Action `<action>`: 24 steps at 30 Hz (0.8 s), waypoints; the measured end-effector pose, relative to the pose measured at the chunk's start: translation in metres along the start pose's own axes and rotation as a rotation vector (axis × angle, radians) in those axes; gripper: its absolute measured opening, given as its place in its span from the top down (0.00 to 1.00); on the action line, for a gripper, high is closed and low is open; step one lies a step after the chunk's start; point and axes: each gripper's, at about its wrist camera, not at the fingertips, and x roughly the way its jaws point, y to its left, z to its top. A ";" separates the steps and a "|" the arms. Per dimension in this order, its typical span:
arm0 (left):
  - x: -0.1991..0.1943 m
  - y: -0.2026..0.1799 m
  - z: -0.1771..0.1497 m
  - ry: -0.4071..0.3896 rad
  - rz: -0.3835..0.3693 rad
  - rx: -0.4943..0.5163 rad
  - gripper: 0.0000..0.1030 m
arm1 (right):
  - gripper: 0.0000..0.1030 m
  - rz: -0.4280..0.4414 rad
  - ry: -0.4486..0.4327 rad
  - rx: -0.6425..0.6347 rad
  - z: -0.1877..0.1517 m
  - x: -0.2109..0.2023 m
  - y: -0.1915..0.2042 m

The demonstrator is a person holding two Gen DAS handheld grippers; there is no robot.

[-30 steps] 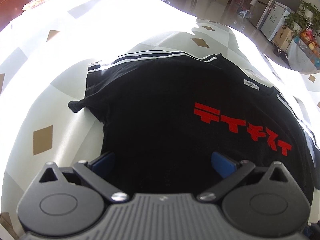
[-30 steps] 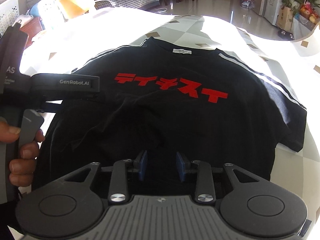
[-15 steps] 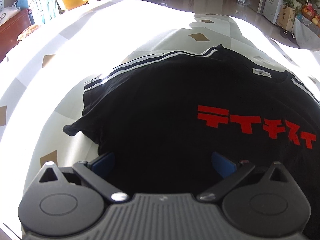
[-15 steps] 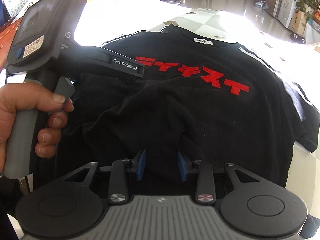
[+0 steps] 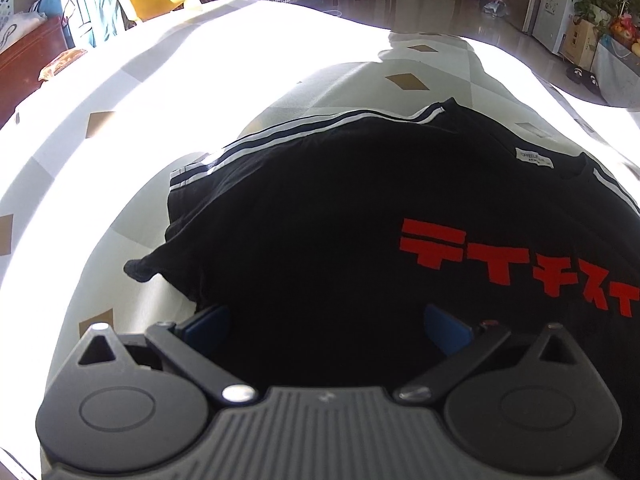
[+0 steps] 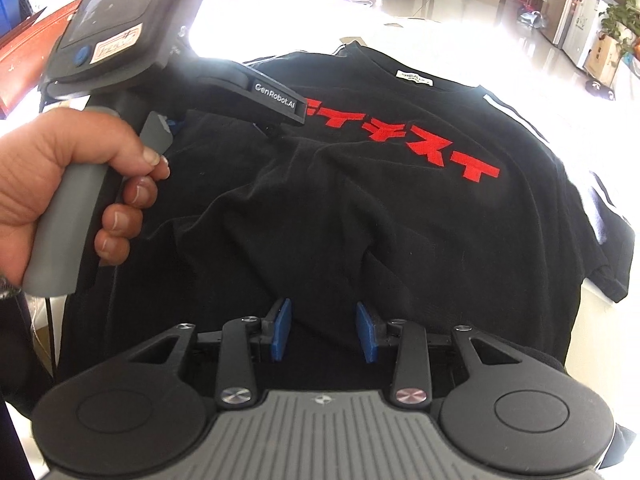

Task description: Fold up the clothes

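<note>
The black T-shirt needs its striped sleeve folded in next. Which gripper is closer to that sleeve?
Left, probably. The left hand-held gripper hangs open over the black T-shirt beside the striped sleeve. The right hand-held gripper sits over the rumpled middle hem.

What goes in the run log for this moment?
stage: pre-grasp | T-shirt: flat, unfolded | left gripper: open over shirt | right gripper: open over hem
</note>
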 end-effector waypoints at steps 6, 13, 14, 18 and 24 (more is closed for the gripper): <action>-0.003 0.001 -0.002 0.002 0.003 -0.005 0.00 | 0.66 0.002 0.008 0.003 -0.010 -0.008 0.003; -0.003 0.002 -0.002 0.000 0.003 -0.003 0.00 | 0.66 0.001 -0.020 0.025 -0.018 -0.021 0.003; -0.003 0.002 -0.002 -0.001 0.002 -0.003 0.00 | 0.66 0.000 -0.032 0.026 -0.018 -0.024 0.003; -0.004 0.003 0.000 0.015 -0.014 0.010 0.00 | 0.66 0.084 -0.065 0.037 -0.021 -0.037 0.003; -0.007 0.005 0.000 0.051 -0.049 0.056 0.00 | 0.65 0.187 -0.014 -0.007 -0.028 -0.032 0.021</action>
